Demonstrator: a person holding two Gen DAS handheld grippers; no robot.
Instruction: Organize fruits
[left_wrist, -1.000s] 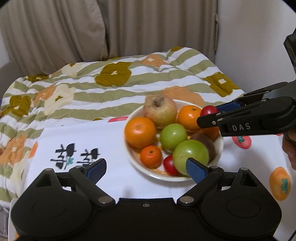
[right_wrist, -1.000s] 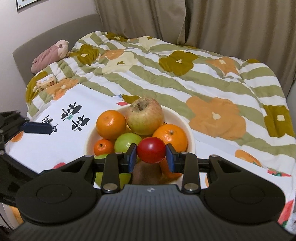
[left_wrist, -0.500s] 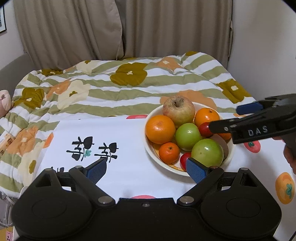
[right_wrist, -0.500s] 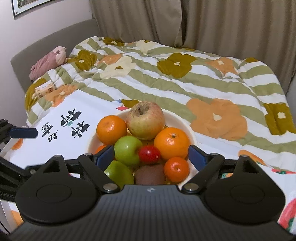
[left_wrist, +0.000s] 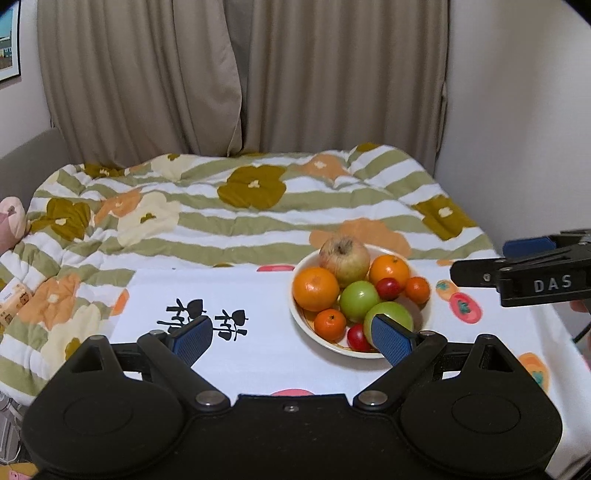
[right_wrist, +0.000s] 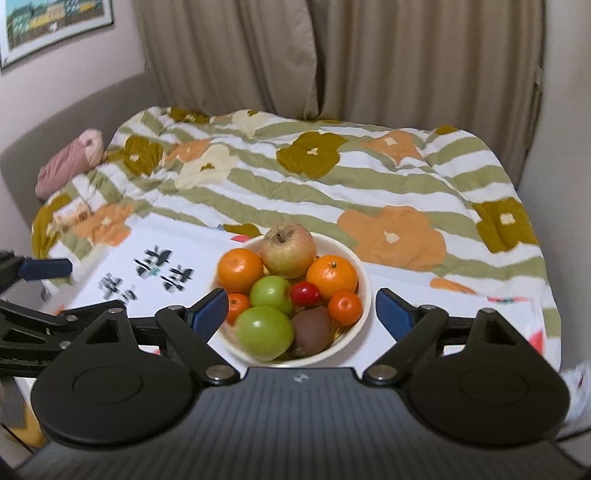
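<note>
A white bowl (left_wrist: 334, 345) (right_wrist: 364, 295) on the cloth is heaped with fruit. In it lie a russet apple (right_wrist: 288, 254), two oranges (right_wrist: 240, 269), two green apples (right_wrist: 264, 332), a kiwi (right_wrist: 310, 330) and small mandarins (right_wrist: 345, 308). A small red fruit (right_wrist: 304, 293) (left_wrist: 388, 288) rests among them, free of any pad. My right gripper (right_wrist: 301, 306) hangs open, back from the bowl and above it; in the left wrist view it (left_wrist: 480, 260) shows at the right edge. My left gripper (left_wrist: 291, 334) is open and empty, near the bowl's left front.
The bowl stands on a white cloth (left_wrist: 229, 295) with black characters and fruit prints, spread over a striped floral quilt (left_wrist: 240, 206). A pink plush toy (right_wrist: 70, 162) and a small packet (right_wrist: 72, 212) lie at the left. Curtains (left_wrist: 258, 74) and walls close the back.
The right gripper opened and let go of the small red fruit, which now lies in the bowl. Both grippers drew back and upward from the bowl.
</note>
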